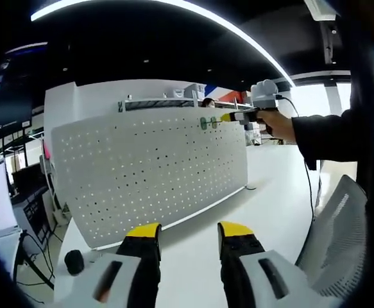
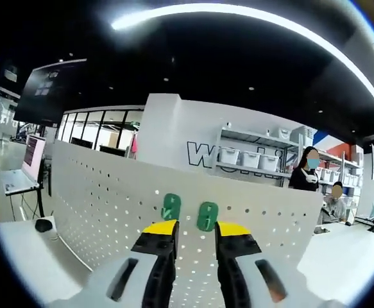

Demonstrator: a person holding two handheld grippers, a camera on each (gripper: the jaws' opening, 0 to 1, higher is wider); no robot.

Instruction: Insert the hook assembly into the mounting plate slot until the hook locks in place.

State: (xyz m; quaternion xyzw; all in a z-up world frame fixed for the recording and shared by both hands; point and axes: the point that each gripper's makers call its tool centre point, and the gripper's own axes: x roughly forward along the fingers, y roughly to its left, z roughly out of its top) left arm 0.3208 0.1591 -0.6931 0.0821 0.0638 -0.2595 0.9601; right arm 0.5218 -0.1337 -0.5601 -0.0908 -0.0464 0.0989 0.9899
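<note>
Your left gripper (image 1: 190,234) hovers over the white table (image 1: 270,192) with its yellow-tipped jaws apart and nothing between them, facing the upright white pegboard (image 1: 148,173). Two green hooks (image 2: 207,216) sit side by side near the pegboard's top edge. Your right gripper (image 2: 195,232) is right up at them, jaws slightly apart, though you cannot tell whether they touch a hook.

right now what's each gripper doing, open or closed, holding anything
left gripper: open, holding nothing, back from the pegboard.
right gripper: jaws slightly apart at the green hooks on the pegboard; whether it grips anything cannot be told.
</note>
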